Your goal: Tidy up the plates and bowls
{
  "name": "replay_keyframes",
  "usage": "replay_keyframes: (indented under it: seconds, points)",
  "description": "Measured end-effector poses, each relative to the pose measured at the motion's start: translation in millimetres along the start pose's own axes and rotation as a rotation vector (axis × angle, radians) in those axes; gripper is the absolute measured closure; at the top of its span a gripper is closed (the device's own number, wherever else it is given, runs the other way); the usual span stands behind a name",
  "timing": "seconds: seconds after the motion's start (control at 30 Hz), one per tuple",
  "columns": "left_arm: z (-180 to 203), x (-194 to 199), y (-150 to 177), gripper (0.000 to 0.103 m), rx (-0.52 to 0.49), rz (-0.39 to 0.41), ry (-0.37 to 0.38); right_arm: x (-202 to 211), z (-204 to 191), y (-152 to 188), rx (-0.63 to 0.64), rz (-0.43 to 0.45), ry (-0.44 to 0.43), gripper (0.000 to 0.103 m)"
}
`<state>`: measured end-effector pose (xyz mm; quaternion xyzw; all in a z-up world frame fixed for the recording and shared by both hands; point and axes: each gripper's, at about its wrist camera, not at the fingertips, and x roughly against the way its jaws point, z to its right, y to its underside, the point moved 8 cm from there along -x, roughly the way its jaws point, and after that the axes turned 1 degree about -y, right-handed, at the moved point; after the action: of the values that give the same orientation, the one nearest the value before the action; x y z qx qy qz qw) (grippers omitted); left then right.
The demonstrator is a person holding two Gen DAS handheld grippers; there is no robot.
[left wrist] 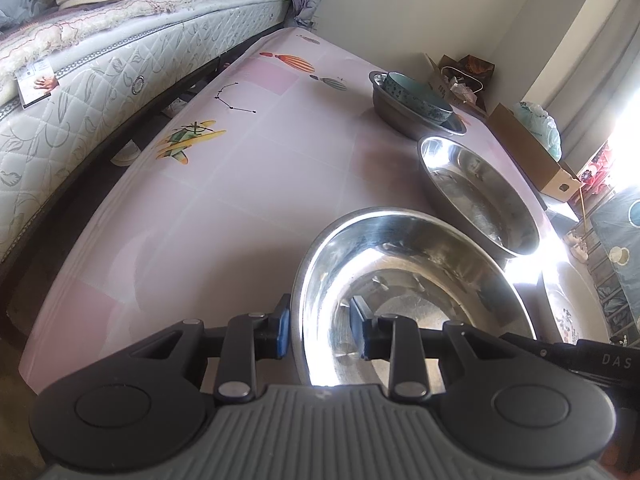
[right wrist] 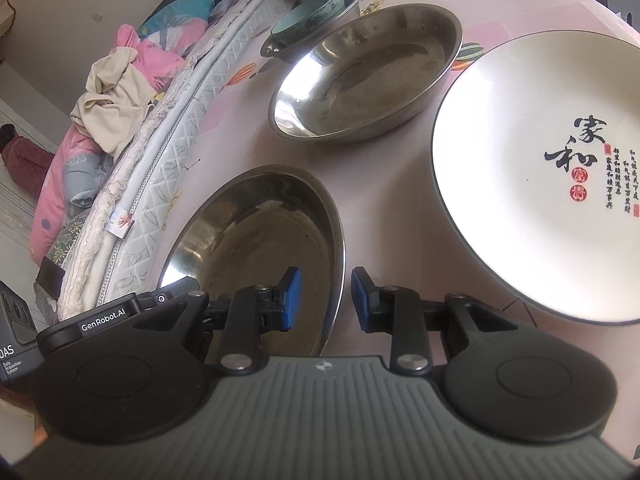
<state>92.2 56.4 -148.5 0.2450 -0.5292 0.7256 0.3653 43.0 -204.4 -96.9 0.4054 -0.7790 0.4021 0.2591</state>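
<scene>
A near steel bowl (left wrist: 404, 280) (right wrist: 256, 236) sits on the pink table. My left gripper (left wrist: 320, 326) is open and straddles its near-left rim, one finger outside and one inside. My right gripper (right wrist: 325, 300) is open and straddles the bowl's right rim. A second steel bowl (left wrist: 476, 192) (right wrist: 368, 76) lies beyond it. A third steel bowl (left wrist: 412, 116) (right wrist: 348, 0) farther back holds a teal ceramic bowl (left wrist: 416, 94) (right wrist: 308, 16). A white plate with Chinese writing (right wrist: 540, 168) lies to the right; its edge shows in the left wrist view (left wrist: 568, 312).
A mattress with bedding (left wrist: 100, 64) (right wrist: 132, 168) runs along the table's (left wrist: 220, 208) left side. A cardboard box (left wrist: 532, 152) and a bag (left wrist: 460, 76) stand past the table's far right edge. The left gripper's body (right wrist: 100, 320) shows in the right wrist view.
</scene>
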Motion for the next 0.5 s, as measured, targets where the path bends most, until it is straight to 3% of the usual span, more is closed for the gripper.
replay_keyframes:
  seconds: [0.5]
  points:
    - [5.8,-1.5,0.4,0.074,-0.02,-0.021,0.0,1.7,1.8,-2.0,0.005,0.009,0.003,0.078]
